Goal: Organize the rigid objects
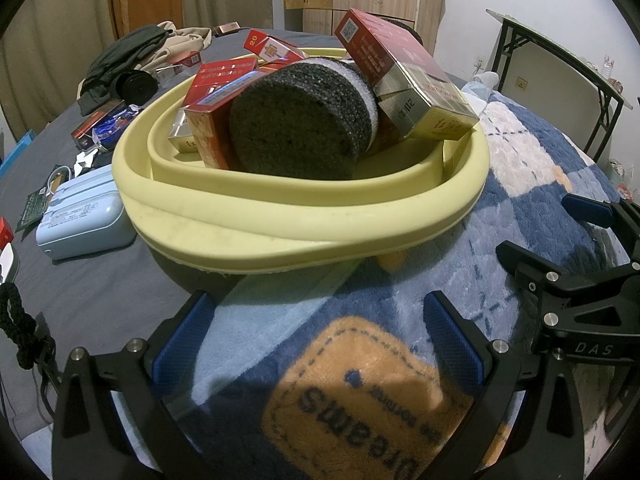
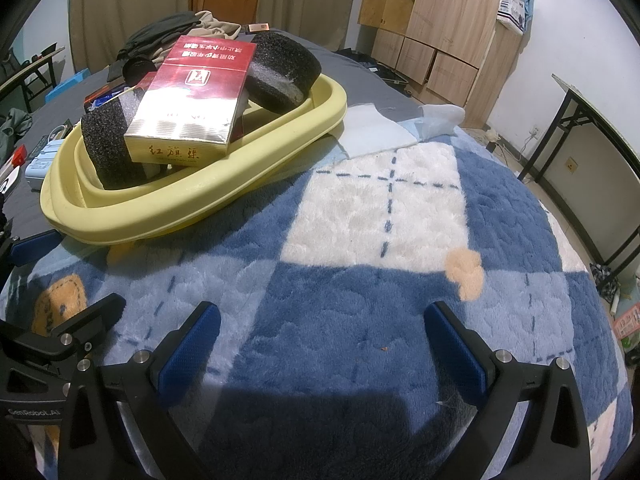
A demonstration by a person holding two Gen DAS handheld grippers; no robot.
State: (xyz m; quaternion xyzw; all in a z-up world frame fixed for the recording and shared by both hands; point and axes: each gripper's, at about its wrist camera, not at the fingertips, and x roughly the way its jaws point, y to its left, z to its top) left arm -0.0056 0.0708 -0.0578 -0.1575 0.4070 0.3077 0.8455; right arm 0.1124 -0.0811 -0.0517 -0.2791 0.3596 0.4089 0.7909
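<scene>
A pale yellow basin [image 1: 304, 216] [image 2: 200, 196] sits on the bed, partly on a blue checked blanket [image 2: 360, 300]. It holds several red cigarette cartons [image 1: 404, 68] [image 2: 192, 96] and black foam cylinders [image 1: 300, 120] [image 2: 108, 140] [image 2: 288, 64]. My left gripper [image 1: 320, 336] is open just in front of the basin's near rim, with nothing between its blue pads. My right gripper [image 2: 320, 344] is open over the blanket, to the right of the basin, also empty. Its black frame [image 1: 580, 280] shows at the right edge of the left wrist view.
On the grey sheet left of the basin lie a light blue case [image 1: 84, 216], small red boxes [image 1: 96, 124], wrappers and a pile of dark clothes [image 1: 124, 60]. A folding table [image 2: 600, 140] stands on the right and wooden cabinets [image 2: 440, 20] behind the bed.
</scene>
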